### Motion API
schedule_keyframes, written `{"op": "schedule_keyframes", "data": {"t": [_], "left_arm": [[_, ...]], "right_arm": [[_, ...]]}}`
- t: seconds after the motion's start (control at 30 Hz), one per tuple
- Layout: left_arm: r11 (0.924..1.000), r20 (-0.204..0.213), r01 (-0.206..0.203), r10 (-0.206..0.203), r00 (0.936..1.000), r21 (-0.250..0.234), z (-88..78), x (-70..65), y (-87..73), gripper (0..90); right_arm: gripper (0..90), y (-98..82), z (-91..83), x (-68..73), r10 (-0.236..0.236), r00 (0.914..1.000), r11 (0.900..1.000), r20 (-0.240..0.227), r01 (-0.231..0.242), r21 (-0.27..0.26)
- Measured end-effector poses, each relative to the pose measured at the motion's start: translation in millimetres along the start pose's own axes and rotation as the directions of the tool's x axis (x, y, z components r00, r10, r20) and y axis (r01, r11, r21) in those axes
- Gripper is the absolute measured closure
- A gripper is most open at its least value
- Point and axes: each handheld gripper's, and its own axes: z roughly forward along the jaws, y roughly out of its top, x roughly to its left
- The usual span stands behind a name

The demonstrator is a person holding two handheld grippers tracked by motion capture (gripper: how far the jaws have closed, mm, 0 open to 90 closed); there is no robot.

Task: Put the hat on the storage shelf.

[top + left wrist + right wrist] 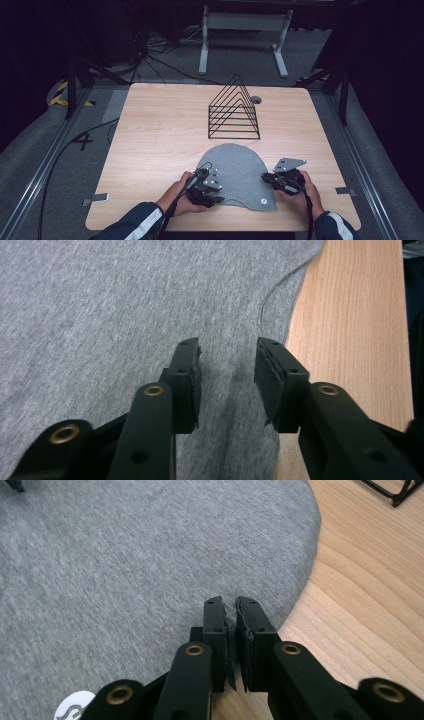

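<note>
A grey knit hat (235,167) lies flat on the wooden table (160,130), its straight hem toward the person. My left gripper (216,189) is at the hat's lower left edge. In the left gripper view its jaws (227,347) stand open over the grey cloth (100,315) with a clear gap and nothing pinched between them. My right gripper (266,178) is at the hat's lower right edge. In the right gripper view its jaws (228,602) are shut to a thin slit just above the hat (125,555), which lies smooth around them.
A black wire rack (234,112) with a triangular outline stands behind the hat, its corner also in the right gripper view (395,490). A round white label (263,201) sits near the hat's hem. A cable hole (256,100) is beside the rack.
</note>
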Motion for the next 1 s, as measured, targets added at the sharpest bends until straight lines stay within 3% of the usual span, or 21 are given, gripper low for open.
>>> {"op": "schedule_keyframes", "data": {"t": [0.07,0.13,0.17,0.27,0.37,0.5,0.57,0.67,0.7,0.73,0.77,0.87,1.0], "left_arm": [[0.9981,-0.018,-0.008,0.007,0.9998,-0.060,-8.2,2.6,-1.4,59.7],[0.9965,-0.047,0.001,-0.005,0.9989,-0.083,-16.9,5.4,-0.7,57.4],[0.9952,-0.082,0.000,-0.008,0.9966,-0.098,-22.6,9.8,-0.1,55.5],[0.9916,-0.133,0.035,-0.052,0.9897,-0.124,-33.8,24.6,-4.1,51.2],[0.9847,-0.168,0.118,-0.139,0.9759,-0.128,-38.1,46.9,-14.1,44.2],[0.9755,-0.202,0.176,-0.201,0.9586,-0.131,-36.1,72.3,-23.2,38.8],[0.9707,-0.200,0.202,-0.225,0.9535,-0.131,-31.5,84.9,-25.7,36.4],[0.9806,-0.223,0.181,-0.194,0.9553,-0.074,-19.3,93.5,-27.4,34.9],[0.9795,-0.214,0.190,-0.200,0.9562,-0.066,-15.7,96.0,-28.1,34.3],[0.9724,-0.182,0.217,-0.229,0.9561,-0.086,-13.7,99.6,-28.6,32.8],[0.9701,-0.183,0.226,-0.239,0.9537,-0.090,-13.2,101.6,-28.3,32.3],[0.9703,-0.176,0.222,-0.236,0.9556,-0.096,-12.4,103.2,-28.9,31.5],[0.9697,-0.175,0.231,-0.242,0.9545,-0.079,-12.0,103.1,-25.7,30.6]], "right_arm": [[79.9,0.9,-0.1,-1.9,0.001,0.9999,1.000,0.012,-0.001,-0.004],[76.7,3.6,-1.0,-5.5,-0.004,0.9992,1.000,0.040,0.005,-0.015],[75.6,5.2,-1.6,-8.4,0.005,0.9991,0.999,0.043,-0.004,-0.032],[70.7,10.7,-2.0,-17.6,0.044,0.9983,0.997,0.040,-0.041,-0.064],[65.3,15.8,-0.3,-20.9,0.047,0.9987,0.997,0.018,-0.046,-0.068],[55.9,24.4,7.5,-23.8,0.048,0.9988,0.997,-0.009,-0.048,-0.054],[50.9,28.1,15.9,-25.4,0.049,0.9987,0.998,-0.017,-0.050,-0.033],[46.7,30.3,29.6,-27.1,0.067,0.9977,0.998,0.009,-0.067,0.002],[46.6,30.1,32.3,-28.7,0.073,0.9973,0.997,0.010,-0.073,-0.007],[45.7,30.2,33.3,-30.1,0.089,0.9961,0.996,0.000,-0.089,-0.011],[44.8,29.8,34.5,-31.7,0.091,0.9958,0.996,-0.003,-0.091,-0.016],[44.7,27.6,36.5,-35.6,0.083,0.9962,0.996,-0.028,-0.084,-0.042],[44.7,28.2,38.6,-37.0,0.077,0.9967,0.995,-0.025,-0.079,-0.056]]}}
